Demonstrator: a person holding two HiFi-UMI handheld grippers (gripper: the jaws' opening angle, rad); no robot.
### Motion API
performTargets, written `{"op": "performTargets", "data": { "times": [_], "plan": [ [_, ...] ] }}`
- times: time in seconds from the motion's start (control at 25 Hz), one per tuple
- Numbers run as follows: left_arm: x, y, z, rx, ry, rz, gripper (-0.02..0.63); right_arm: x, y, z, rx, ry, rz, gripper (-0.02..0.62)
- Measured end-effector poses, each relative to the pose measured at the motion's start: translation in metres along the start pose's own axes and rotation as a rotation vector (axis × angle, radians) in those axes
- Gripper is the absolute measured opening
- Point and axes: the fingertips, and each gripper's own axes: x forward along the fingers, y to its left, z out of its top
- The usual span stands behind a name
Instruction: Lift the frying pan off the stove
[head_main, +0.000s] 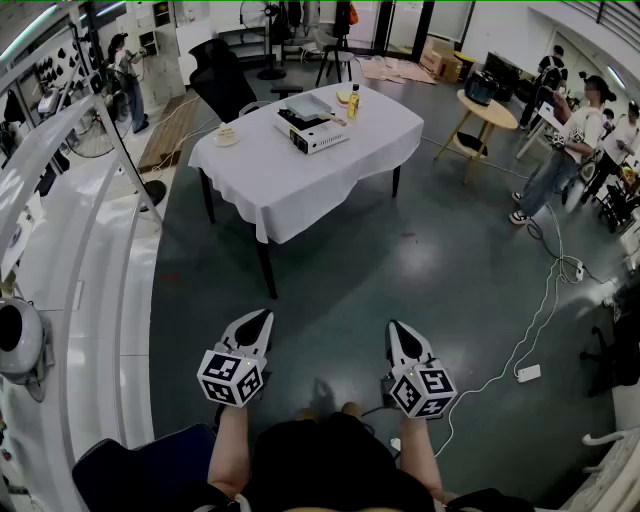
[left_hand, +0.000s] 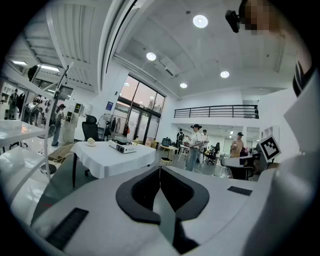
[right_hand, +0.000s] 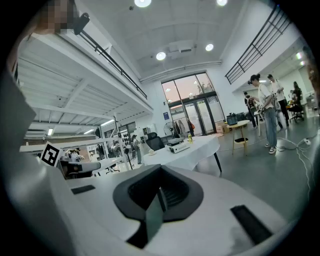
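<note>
A white portable stove (head_main: 317, 134) stands on a table with a white cloth (head_main: 300, 175) far ahead of me. A flat grey pan (head_main: 305, 107) rests on top of the stove. Both grippers are held low, close to my body and several steps short of the table. My left gripper (head_main: 265, 316) and my right gripper (head_main: 393, 327) both point toward it, shut and empty. The left gripper view shows the stove (left_hand: 123, 146) small on the table beyond the shut left gripper (left_hand: 160, 171). The right gripper view shows the stove (right_hand: 178, 146) beyond the shut right gripper (right_hand: 160, 191).
A yellow bottle (head_main: 353, 101) and a small plate (head_main: 226, 135) share the table. A black office chair (head_main: 222, 70) stands behind it, and a round wooden table (head_main: 487, 112) and people (head_main: 575, 135) are at the right. A cable with a power strip (head_main: 528, 373) lies on the floor. White shelving (head_main: 60, 210) runs along my left.
</note>
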Motion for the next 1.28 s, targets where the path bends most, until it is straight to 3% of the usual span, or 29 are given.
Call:
{"op": "performTargets", "data": {
  "times": [0.24,0.4,0.6,0.64,0.72,0.76,0.88,1.0,1.28],
  "plan": [
    [0.001,-0.005,-0.008,-0.014,0.009,0.018,0.008,0.002,-0.001,-0.011,0.003,0.022,0.002,0.002],
    [0.007,-0.021,-0.006,-0.018,0.006,0.024,0.008,-0.005,-0.015,0.002,-0.004,0.011,0.002,0.002],
    [0.008,-0.034,0.007,-0.032,-0.049,0.077,0.008,-0.011,-0.024,0.009,-0.025,0.008,0.022,0.002],
    [0.009,-0.038,0.005,-0.047,-0.054,0.077,0.021,-0.013,-0.026,0.009,-0.028,0.005,0.029,0.002],
    [0.015,-0.054,-0.003,-0.061,-0.042,0.050,0.228,-0.020,-0.032,0.007,-0.029,0.000,0.041,0.003],
    [0.017,-0.063,-0.008,-0.059,-0.038,0.038,0.281,-0.023,-0.035,0.004,-0.029,0.001,0.045,0.002],
    [0.020,-0.077,-0.018,-0.073,-0.053,0.040,0.318,-0.029,-0.048,-0.008,-0.023,0.019,0.043,0.003],
    [0.018,-0.087,-0.023,-0.105,-0.067,0.045,0.318,-0.035,-0.060,-0.014,-0.014,0.029,0.036,0.002],
    [0.035,-0.091,-0.015,-0.087,-0.078,0.051,0.318,-0.023,-0.081,-0.013,0.004,0.035,0.043,0.003]
  ]
}}
